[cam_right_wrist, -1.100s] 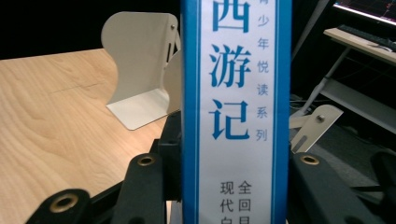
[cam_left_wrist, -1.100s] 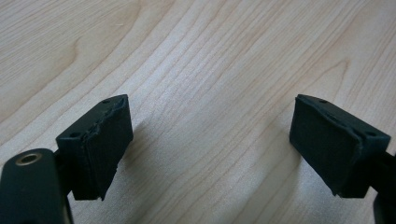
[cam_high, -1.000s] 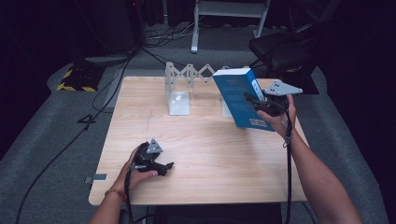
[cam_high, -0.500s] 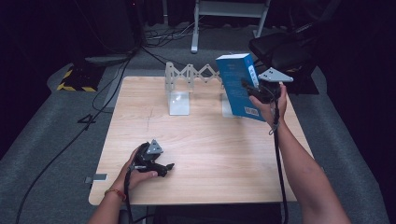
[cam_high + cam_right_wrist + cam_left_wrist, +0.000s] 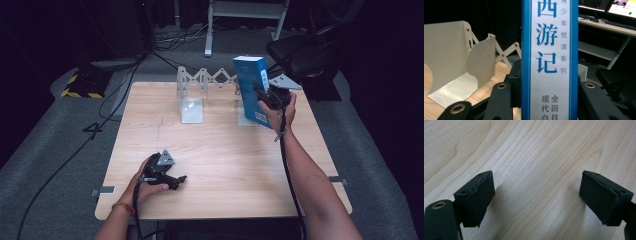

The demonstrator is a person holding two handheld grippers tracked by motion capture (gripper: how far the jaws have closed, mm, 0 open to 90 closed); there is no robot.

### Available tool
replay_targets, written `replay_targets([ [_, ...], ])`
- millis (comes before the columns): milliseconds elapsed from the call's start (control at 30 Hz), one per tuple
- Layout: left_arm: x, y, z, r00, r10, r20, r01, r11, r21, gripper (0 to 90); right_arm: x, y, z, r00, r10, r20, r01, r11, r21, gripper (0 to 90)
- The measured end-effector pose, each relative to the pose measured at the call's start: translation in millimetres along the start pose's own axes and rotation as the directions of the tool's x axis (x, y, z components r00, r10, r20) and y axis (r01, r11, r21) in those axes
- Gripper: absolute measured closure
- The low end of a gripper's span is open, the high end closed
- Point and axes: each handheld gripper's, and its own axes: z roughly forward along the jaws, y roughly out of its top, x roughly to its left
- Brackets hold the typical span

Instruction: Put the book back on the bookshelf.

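Blue book (image 5: 549,60), spine reading 西游记, upright, clamped in right gripper (image 5: 267,97) at table's 1 o'clock. Left gripper (image 5: 536,200) gaping, empty, at 7 o'clock.

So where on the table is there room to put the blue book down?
The widest bare wood on the table lies in the middle, between the left gripper and the bookend rack. The near right part is free too. The far edge is crowded: the rack stands there, and the right gripper holds the blue book there.

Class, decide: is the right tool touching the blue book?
Touching. In the right gripper view, the right tool has its jaws pressed against both sides of the blue book, which stands upright between them.
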Motion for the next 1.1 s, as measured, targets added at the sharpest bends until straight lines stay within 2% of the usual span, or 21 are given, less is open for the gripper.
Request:
replay_targets([
  [33, -0.3, -0.1, 0.0, 1.0000, -0.001, 0.004, 0.001, 1.0000, 0.000, 13.6, 0.4, -2.9, -0.2, 1.0000, -0.002, 0.009, 0.003, 1.000, -0.005, 62.2],
  [133, -0.3, 0.0, 0.0, 1.0000, 0.001, 0.003, -0.001, 1.0000, 0.000, 13.6, -1.3, -14.6, -1.6, 0.9997, 0.025, -0.004, -0.025, 0.999, -0.026, 62.2],
  [200, -0.3, 0.0, 0.0, 1.0000, 0.000, 0.005, 0.000, 1.0000, 0.000, 13.6, -3.6, -20.6, -5.1, 0.9978, 0.063, -0.019, -0.064, 0.997, -0.049, 62.1],
  [367, -0.7, 0.1, 0.1, 1.0000, 0.001, 0.002, -0.001, 1.0000, 0.000, 13.6, -1.9, -30.6, -15.3, 0.9989, 0.040, -0.026, -0.042, 0.996, -0.080, 62.0],
  [433, -0.9, 0.2, 0.3, 1.0000, 0.000, 0.003, 0.000, 1.0000, -0.001, 13.6, -2.3, -35.7, -20.5, 0.9981, 0.052, -0.034, -0.054, 0.995, -0.086, 61.9],
  [567, -1.5, 0.3, 0.7, 1.0000, -0.001, 0.003, 0.001, 1.0000, -0.003, 13.6, -2.7, -49.1, -35.1, 0.9968, 0.064, -0.048, -0.068, 0.994, -0.091, 61.8],
  [700, -1.4, 0.6, 0.9, 1.0000, 0.002, 0.004, -0.002, 1.0000, -0.001, 13.6, -2.9, -59.8, -48.1, 0.9967, 0.041, -0.069, -0.047, 0.995, -0.086, 61.7],
  [800, -1.4, 1.2, 1.5, 1.0000, 0.007, 0.005, -0.007, 1.0000, -0.002, 13.5, -6.7, -67.4, -55.9, 0.9967, 0.044, -0.067, -0.050, 0.995, -0.089, 61.7],
  [1033, -2.4, 2.4, 2.8, 1.0000, 0.002, 0.004, -0.002, 1.0000, -0.001, 12.9, -16.9, -83.0, -70.3, 0.9939, 0.092, -0.060, -0.097, 0.992, -0.076, 61.4],
  [1100, -2.6, 2.4, 2.9, 1.0000, 0.001, 0.004, -0.001, 1.0000, -0.001, 13.0, -16.7, -86.7, -73.2, 0.9947, 0.084, -0.059, -0.089, 0.993, -0.079, 61.3],
])
